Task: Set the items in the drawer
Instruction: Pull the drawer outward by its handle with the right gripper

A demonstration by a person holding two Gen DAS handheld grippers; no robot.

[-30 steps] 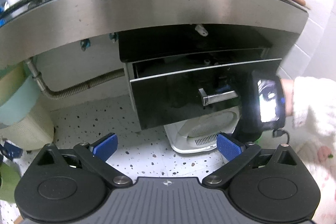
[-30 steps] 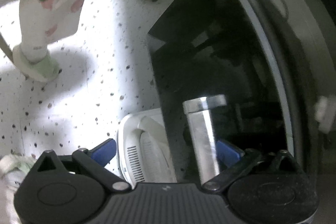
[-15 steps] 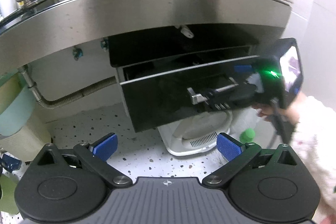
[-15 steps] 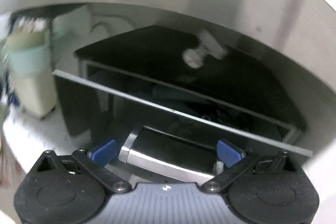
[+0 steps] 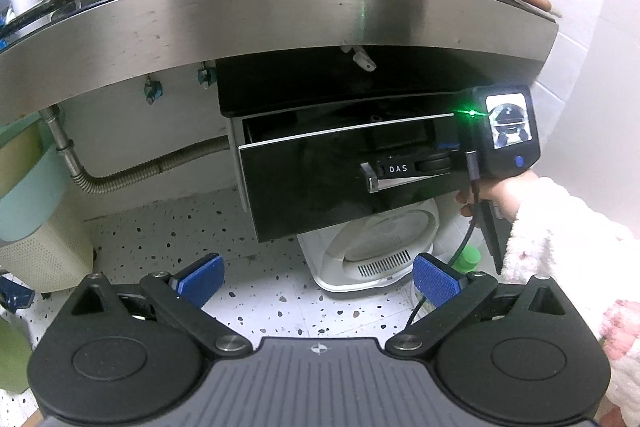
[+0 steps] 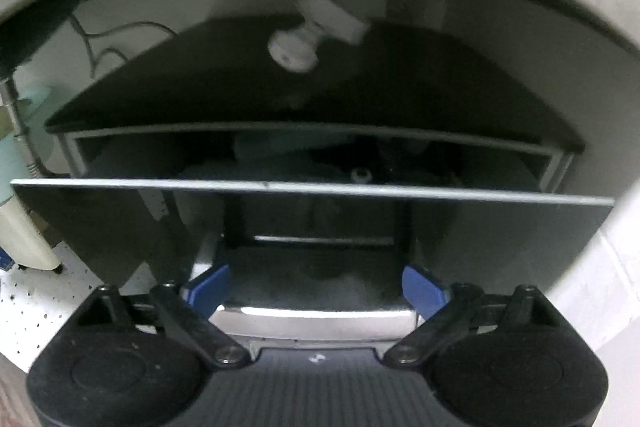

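Your right tool [image 6: 316, 291] is at the drawer handle [image 6: 316, 315], with one blue finger at each end of the metal bar and its jaws spread wide, not clamped on it; whether the pads touch the bar cannot be told. The drawer [image 5: 352, 183] hangs under the steel table [image 5: 280, 15] and stands partly pulled out, with a gap showing behind its glossy black front. Several dim shapes lie inside; they cannot be identified. Your left tool [image 5: 316, 281] is released and holds nothing, well back from the drawer and low over the speckled floor [image 5: 192, 239]. The items to be stored appear to be among the clutter on the table top; none is in either tool. The step in hand is judged to be opening the drawer. Pull straight along the drawer's travel, keeping the right tool level so that the bar does not slip off the fingers. Draw slowly; the front sits slightly askew, so an uneven pull may jam it. Open it far enough for a tool to enter from above. Keep the left tool clear of the white appliance [image 5: 372, 251] below.
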